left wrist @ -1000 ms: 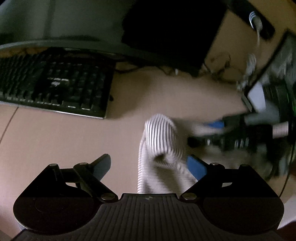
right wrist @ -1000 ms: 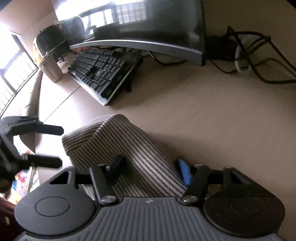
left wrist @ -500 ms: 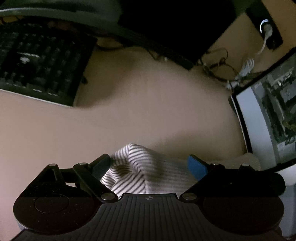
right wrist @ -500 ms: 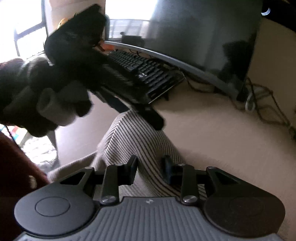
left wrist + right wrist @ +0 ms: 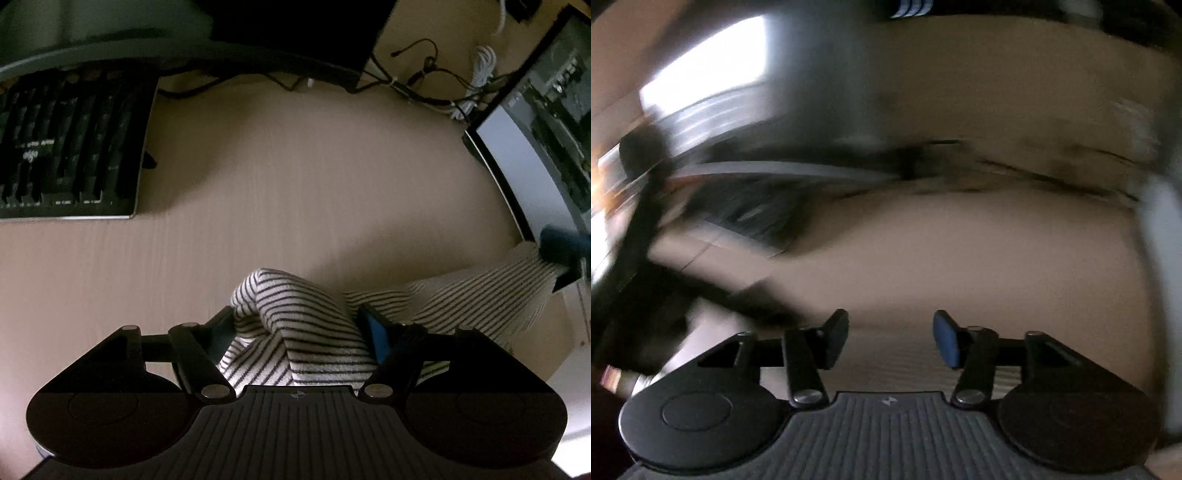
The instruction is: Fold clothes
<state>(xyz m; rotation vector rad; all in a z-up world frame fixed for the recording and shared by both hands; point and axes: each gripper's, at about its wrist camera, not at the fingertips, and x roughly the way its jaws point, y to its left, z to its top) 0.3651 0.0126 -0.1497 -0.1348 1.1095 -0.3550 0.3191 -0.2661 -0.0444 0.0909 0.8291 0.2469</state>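
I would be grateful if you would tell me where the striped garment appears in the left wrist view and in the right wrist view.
Left wrist view: the striped garment is bunched at bottom centre between the fingers of the closing left claw, trailing off to the right edge.
Right wrist view: it is not clearly in view; the picture is blurred, and nothing lies between the fingers of the opening right claw.
Shared landmark: the beige desk, also.

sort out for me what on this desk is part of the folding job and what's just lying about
Part of the job:
- striped garment
- left gripper, jaws closing around a bunched fold of it
- right gripper, jaws opening, nothing between them

Just lying about:
- keyboard
- monitor
- cables
- desk
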